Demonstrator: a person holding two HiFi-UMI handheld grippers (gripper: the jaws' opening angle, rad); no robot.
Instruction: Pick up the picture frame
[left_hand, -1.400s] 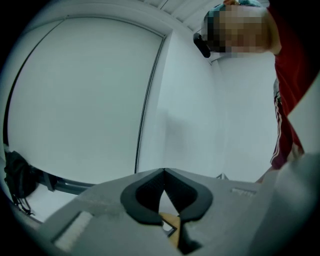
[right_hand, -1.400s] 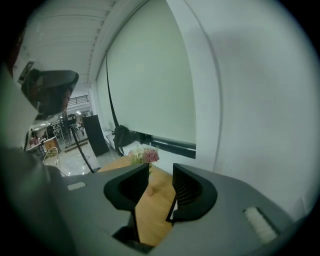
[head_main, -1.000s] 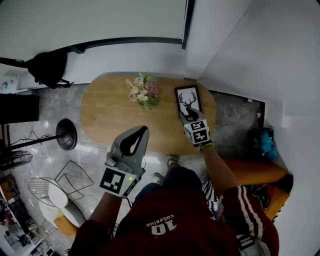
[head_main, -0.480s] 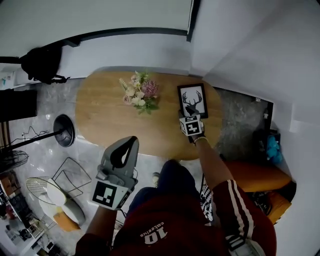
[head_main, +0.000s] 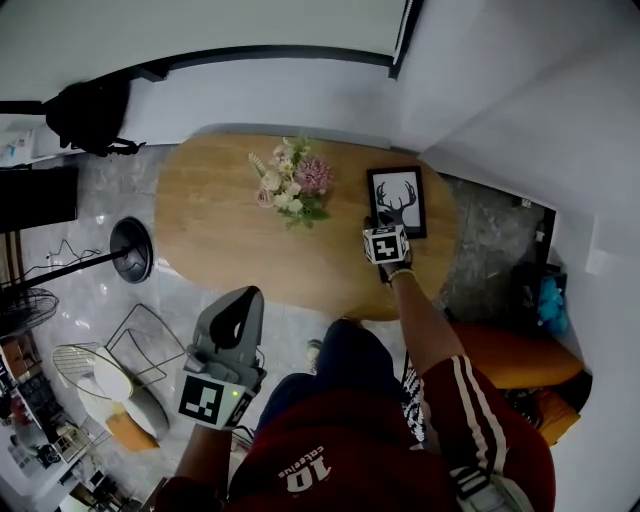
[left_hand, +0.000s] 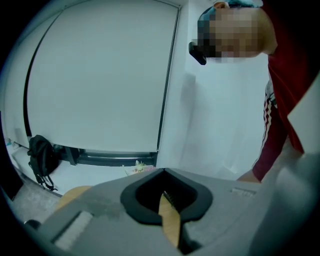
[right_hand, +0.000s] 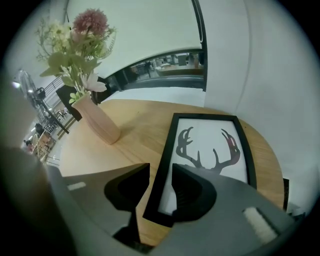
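Note:
The picture frame (head_main: 397, 202), black with a deer-antler print, lies on the right end of the oval wooden table (head_main: 210, 230). My right gripper (head_main: 383, 226) is at its near left corner. In the right gripper view the frame (right_hand: 210, 145) has its left rail between the jaws of that gripper (right_hand: 160, 172), which are drawn in narrowly around it. My left gripper (head_main: 243, 300) hangs off the table's near side over the floor, jaws together and holding nothing; in the left gripper view the left gripper (left_hand: 162, 174) points at the white wall.
A vase of flowers (head_main: 288, 186) stands mid-table, left of the frame, with its vase (right_hand: 97, 120) close by in the right gripper view. White walls bound the table's far and right sides. A lamp base (head_main: 131, 258) and wire chairs (head_main: 140, 365) are on the floor at left.
The right gripper has slid forward onto the frame's near left corner. The left gripper has drawn back, away from the table edge. The head view has shifted slightly.

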